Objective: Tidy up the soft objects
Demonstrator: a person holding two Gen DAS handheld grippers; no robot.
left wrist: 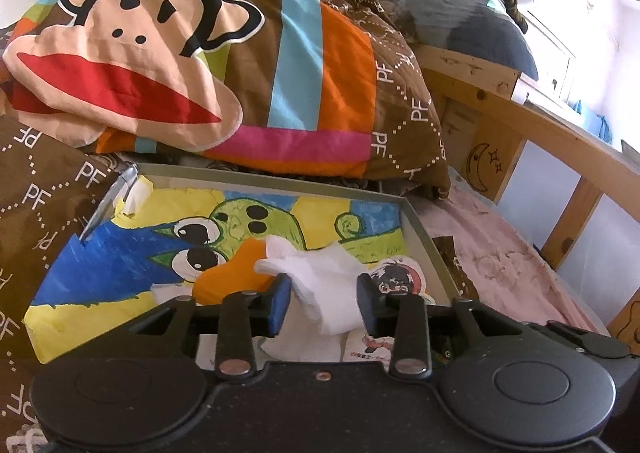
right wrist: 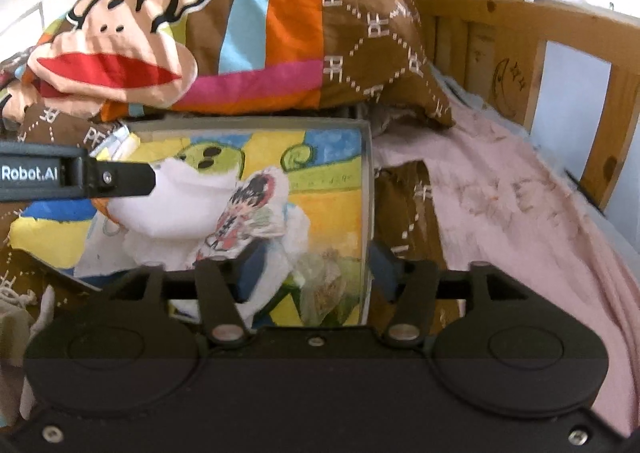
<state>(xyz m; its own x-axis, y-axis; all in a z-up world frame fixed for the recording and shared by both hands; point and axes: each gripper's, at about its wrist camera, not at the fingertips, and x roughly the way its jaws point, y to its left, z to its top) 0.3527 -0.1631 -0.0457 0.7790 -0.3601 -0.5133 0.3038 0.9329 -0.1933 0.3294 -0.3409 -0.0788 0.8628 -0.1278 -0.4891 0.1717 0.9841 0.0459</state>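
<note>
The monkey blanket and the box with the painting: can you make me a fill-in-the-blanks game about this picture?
1. The big face on the striped blanket is a ____.
2. The soft cloth between the left gripper fingers is the color ____.
3. The painted picture lies inside a shallow gray ____.
4. The sheet covering the bed beside the wooden rail is the color ____.

Missing words: monkey; white; box; pink

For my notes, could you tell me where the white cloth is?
The white cloth lies in the painted tray, between the left gripper's open jaws.
</note>
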